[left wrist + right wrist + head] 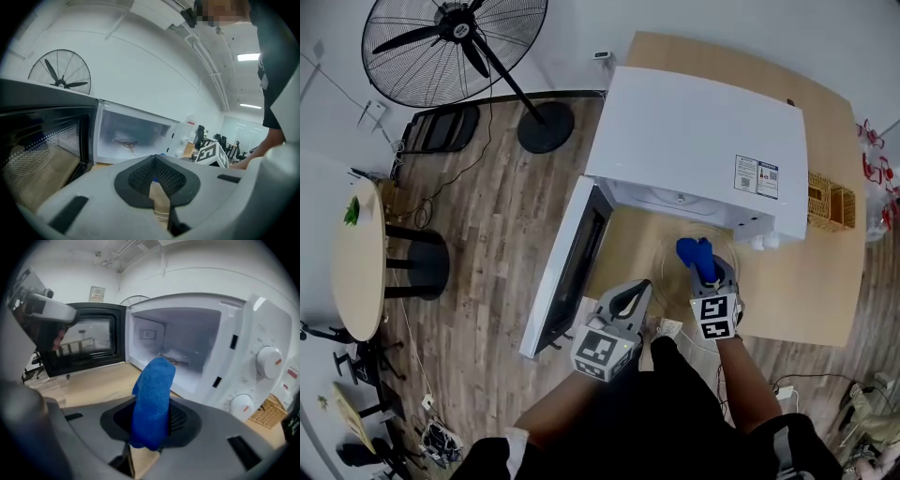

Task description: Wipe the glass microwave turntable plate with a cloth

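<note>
The right hand-held gripper (710,281) clenched the blue cloth (152,399) over the glass turntable plate (670,277), which lay on the table (811,300) before the open microwave (703,141). The left hand-held gripper (636,292) was closed on nothing. In my judgement, the unheld plate could slide under wiping.

cloth (152,399): blue, bunched, upright in right gripper (151,427) | glass plate (666,270): clear, flat on table (825,300)
</note>
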`<state>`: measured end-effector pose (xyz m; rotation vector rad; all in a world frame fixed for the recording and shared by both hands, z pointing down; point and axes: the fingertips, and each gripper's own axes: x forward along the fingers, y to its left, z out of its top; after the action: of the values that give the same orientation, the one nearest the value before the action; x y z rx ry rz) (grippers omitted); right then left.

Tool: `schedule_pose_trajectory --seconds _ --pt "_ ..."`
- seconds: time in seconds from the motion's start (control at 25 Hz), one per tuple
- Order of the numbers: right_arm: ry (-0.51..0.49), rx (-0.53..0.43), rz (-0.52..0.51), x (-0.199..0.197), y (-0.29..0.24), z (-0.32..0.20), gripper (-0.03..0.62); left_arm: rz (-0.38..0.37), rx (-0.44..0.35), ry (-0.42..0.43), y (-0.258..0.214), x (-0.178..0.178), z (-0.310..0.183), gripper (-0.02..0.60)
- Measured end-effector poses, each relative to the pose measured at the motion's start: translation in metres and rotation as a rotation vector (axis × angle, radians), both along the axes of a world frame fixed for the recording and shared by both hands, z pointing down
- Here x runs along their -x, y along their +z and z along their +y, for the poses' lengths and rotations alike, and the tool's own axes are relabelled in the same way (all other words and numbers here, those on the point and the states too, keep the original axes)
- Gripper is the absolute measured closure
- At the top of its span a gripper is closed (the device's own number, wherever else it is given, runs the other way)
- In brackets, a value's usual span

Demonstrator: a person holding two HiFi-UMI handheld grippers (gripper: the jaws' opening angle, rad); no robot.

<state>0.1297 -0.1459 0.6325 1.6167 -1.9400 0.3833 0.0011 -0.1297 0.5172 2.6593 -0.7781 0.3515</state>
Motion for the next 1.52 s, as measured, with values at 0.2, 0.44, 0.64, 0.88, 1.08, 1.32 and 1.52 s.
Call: schedule_pose_trajectory --seconds 0.2,0.44,0.64,0.88,1.08,1.32,1.52 --pt "-0.134 0.06 -0.045 0.053 0.012 0.012 0.485 -0.003 -0.003 -0.017 -0.001 0.007 -0.001 0.58" --pt "-0.233 0.167 -0.023 0.083 0.037 0.026 0.484 -0.011 0.004 -0.03 0.003 0.014 0.001 0.58" --pt "-0.22 0.199 0.018 0.08 0.046 0.023 0.482 -0.013 -0.003 -0.025 0.004 0.016 0.003 0.58" --pt "-0.169 0.206 0.077 0.058 0.047 0.018 0.482 -0.017 0.001 -0.007 0.005 0.013 0.006 0.58" --pt "-0.088 0.209 0.119 0.019 0.047 0.014 0.482 -0.016 -0.002 0.009 0.003 0.01 0.008 0.58" --pt "0.006 0.207 0.159 -0.027 0.048 0.016 0.482 -0.032 -0.008 0.032 0.008 0.004 0.011 0.58" --pt "0.081 0.204 0.192 -0.058 0.047 0.021 0.482 -0.031 -0.002 0.041 0.012 0.0 0.014 0.58"
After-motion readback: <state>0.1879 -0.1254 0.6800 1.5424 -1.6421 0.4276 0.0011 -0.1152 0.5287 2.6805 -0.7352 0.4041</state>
